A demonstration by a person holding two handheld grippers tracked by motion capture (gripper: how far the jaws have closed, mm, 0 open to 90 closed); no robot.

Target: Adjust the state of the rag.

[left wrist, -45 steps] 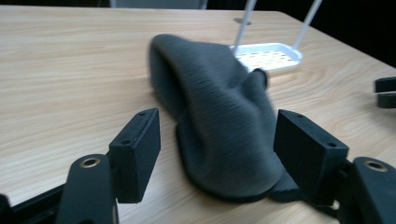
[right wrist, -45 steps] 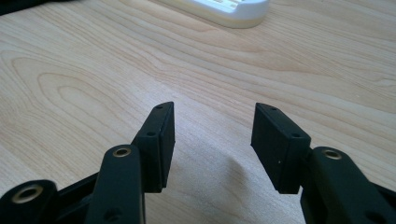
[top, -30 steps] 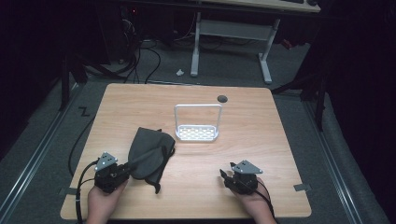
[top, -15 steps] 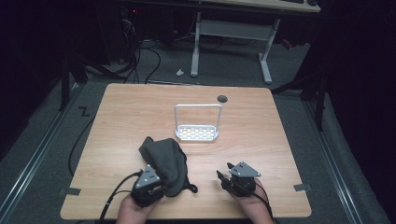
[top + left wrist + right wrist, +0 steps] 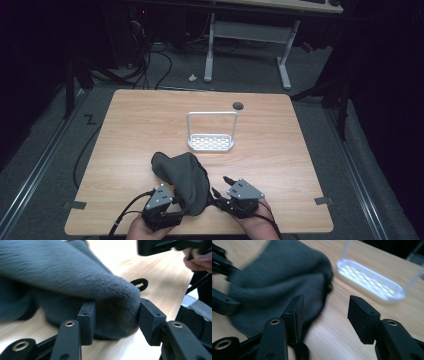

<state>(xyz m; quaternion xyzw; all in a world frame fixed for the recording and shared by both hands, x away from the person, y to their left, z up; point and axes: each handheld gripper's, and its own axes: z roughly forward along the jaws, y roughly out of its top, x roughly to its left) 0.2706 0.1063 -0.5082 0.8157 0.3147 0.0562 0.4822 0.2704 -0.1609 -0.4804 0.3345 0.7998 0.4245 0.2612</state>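
Note:
A dark grey fleece cloth (image 5: 181, 179) lies bunched on the wooden table (image 5: 150, 120) near its front edge. My left gripper (image 5: 179, 207) sits at the cloth's near left side. Its jaws have just been opening, and in the left gripper view (image 5: 115, 312) they stand apart with a fold of the cloth (image 5: 75, 277) bulging between them. My right gripper (image 5: 220, 186) is at the cloth's right edge, open. In the right gripper view (image 5: 325, 312) bare wood shows between its jaws, and the cloth (image 5: 277, 282) lies behind the left one.
A white wire rack (image 5: 211, 134) with a perforated base (image 5: 369, 282) stands upright at the table's middle. A round cable hole (image 5: 238, 105) is behind it. A desk frame (image 5: 247, 45) and cables sit on the floor beyond the table.
The left gripper dragged the cloth rightward along the front of the table, and its jaws now stand apart. The right gripper shifted left, up to the cloth's edge.

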